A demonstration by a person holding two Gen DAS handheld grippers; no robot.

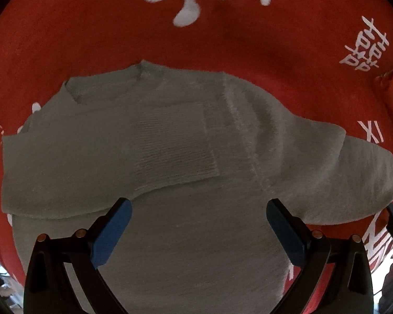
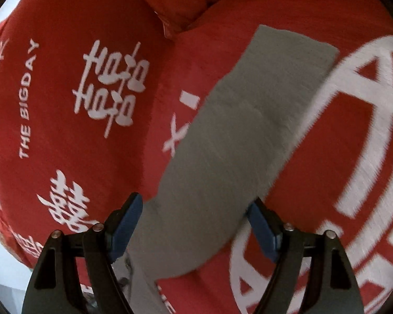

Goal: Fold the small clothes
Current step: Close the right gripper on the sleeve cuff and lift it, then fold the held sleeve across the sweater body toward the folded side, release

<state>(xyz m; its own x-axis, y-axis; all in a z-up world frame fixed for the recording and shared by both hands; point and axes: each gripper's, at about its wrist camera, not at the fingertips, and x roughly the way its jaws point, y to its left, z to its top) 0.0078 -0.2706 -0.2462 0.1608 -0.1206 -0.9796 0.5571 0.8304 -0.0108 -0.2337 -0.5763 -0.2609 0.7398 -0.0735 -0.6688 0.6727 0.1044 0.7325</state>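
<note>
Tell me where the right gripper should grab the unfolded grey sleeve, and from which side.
Grip the sleeve at its cuff end, coming in from beyond the cuff. That squared end lies flat on the red bedspread, with its edges exposed, so one finger could probably slip under it.

The left gripper (image 1: 198, 213) hangs over the middle of the grey sweater (image 1: 170, 141), its blue-padded fingers (image 1: 112, 233) spread wide and holding nothing. The right gripper (image 2: 194, 221) is spread just as wide above the sweater's sleeve, which runs between its fingers (image 2: 125, 227); whether they touch the cloth is hard to tell.
</note>
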